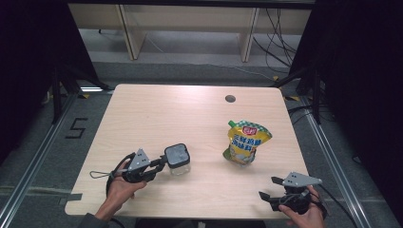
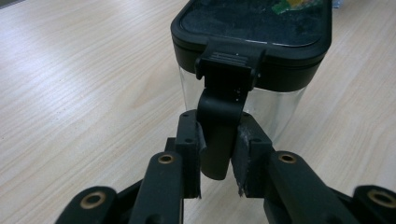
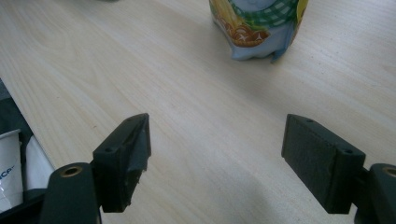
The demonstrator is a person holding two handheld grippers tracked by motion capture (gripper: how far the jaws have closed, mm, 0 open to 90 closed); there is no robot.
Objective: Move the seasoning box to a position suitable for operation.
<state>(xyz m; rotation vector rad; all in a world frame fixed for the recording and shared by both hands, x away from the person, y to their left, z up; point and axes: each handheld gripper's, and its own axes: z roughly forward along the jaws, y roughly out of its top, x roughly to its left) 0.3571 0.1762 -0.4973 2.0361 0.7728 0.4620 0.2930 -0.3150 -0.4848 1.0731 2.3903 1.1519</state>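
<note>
Item: clear lidded jar (image 1: pixel 178 159), near left on my desk (image 1: pixel 190 114), rigid, slippery-walled; left hand-held gripper (image 2: pixel 219 154) clamped on its latch tab (image 2: pixel 219 130), right hand-held gripper (image 3: pixel 215 158) apart.

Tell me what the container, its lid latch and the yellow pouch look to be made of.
Container: clear smooth plastic by the look, possibly glass; the table shows through its wall.
Lid latch: matte black plastic, moulded with ridges at its top; the left hand-held gripper is clamped on it.
Yellow pouch: glossy printed plastic film, apparently; it creases and shines.
</note>
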